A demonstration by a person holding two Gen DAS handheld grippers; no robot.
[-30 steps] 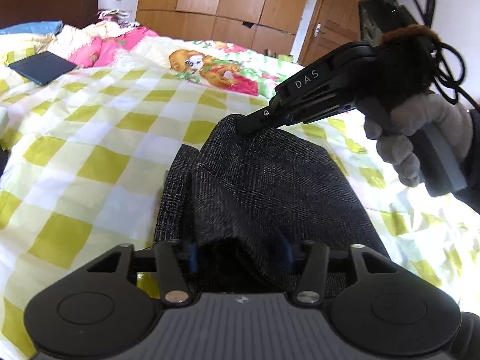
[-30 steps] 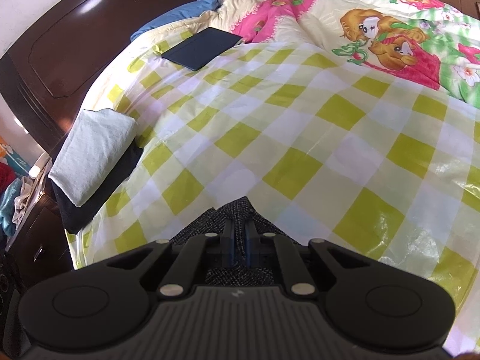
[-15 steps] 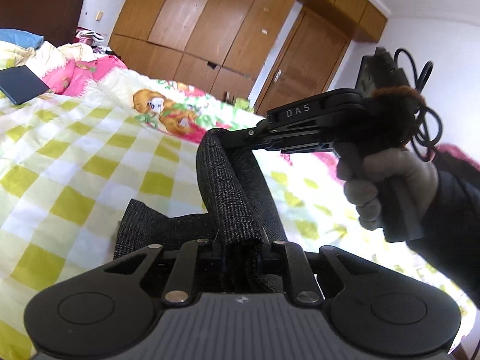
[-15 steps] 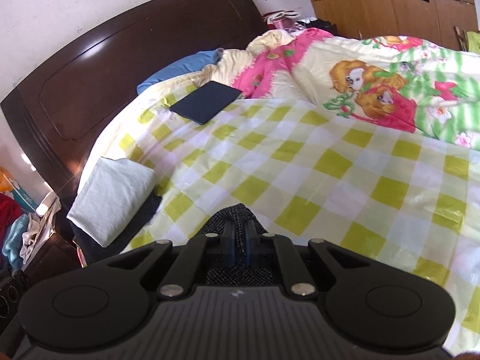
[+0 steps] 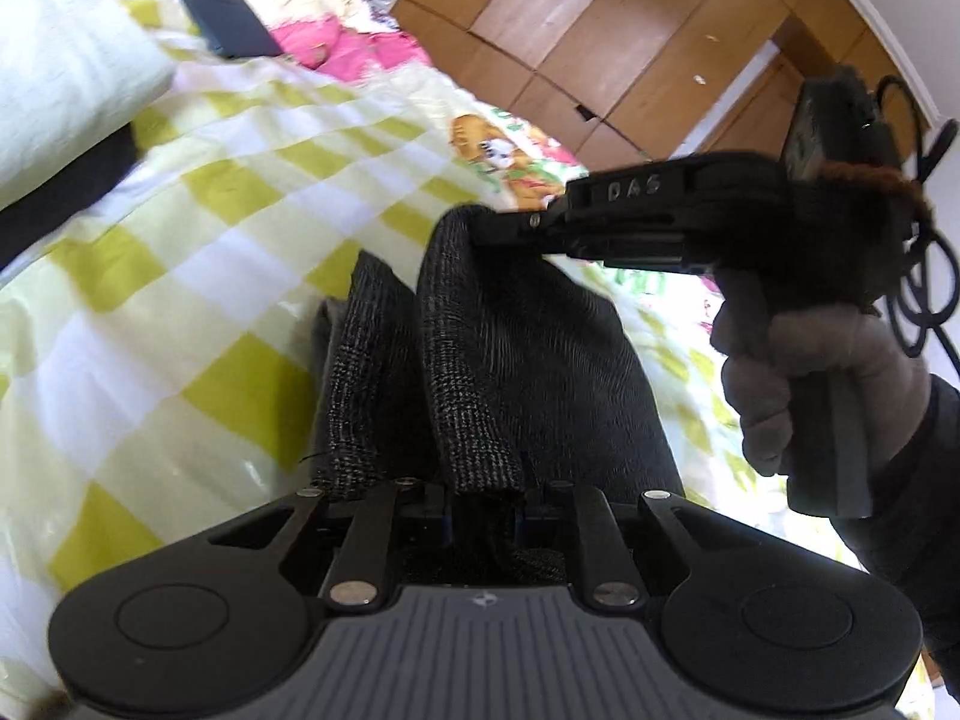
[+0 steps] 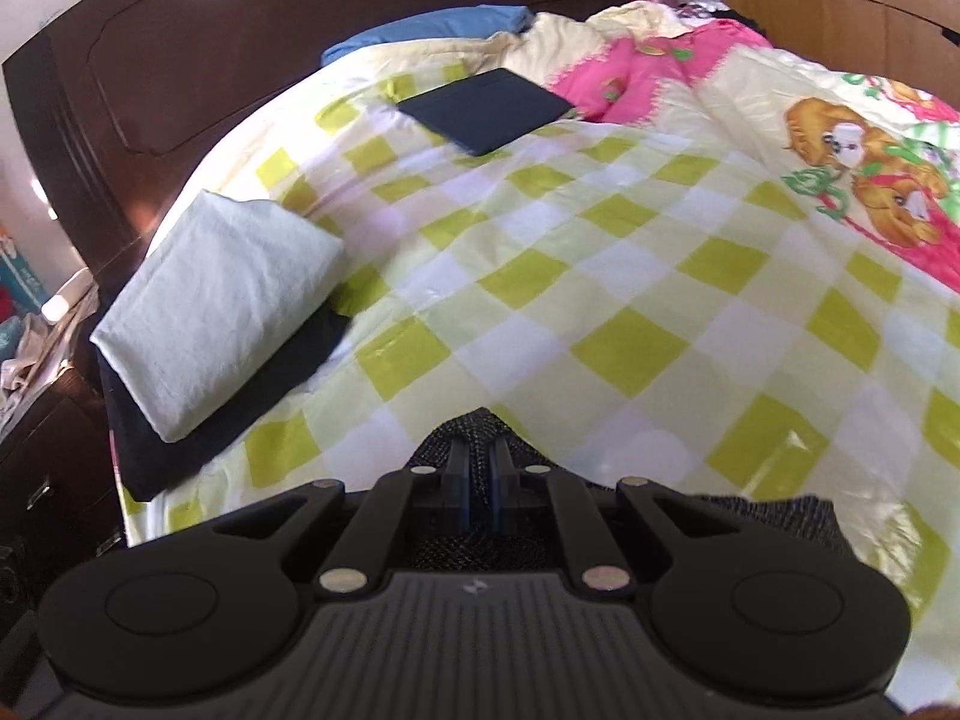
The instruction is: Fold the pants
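I observe the left tool [image 5: 483,501] clenched on a bunched fold of the dark grey woven pants [image 5: 528,360], the cloth pinched between its two fingers at the lower centre of the left wrist view. The right tool [image 5: 480,228], seen in that same view marked "DAS" and held by a grey-gloved hand [image 5: 804,384], grips the far top edge of the same garment. In its own view the right tool [image 6: 478,480] is closed on a peak of the fabric [image 6: 474,426], the jaws nearly together with cloth between them. The pants are held between the two tools, with their lower folds lying on the yellow-and-white checked bedspread [image 6: 600,312]. On the bed I note a pale folded pillow [image 6: 222,300] resting on a black folded cloth [image 6: 252,384] near the left edge, and a flat dark blue rectangular item [image 6: 486,108] well apart, nearer the dark wooden headboard [image 6: 180,48]. A pink and cream quilt printed with cartoon dogs [image 6: 864,180] lies to the right. Wooden wardrobe doors [image 5: 600,30] stand beyond the bed. The left view is blurred at its edges.
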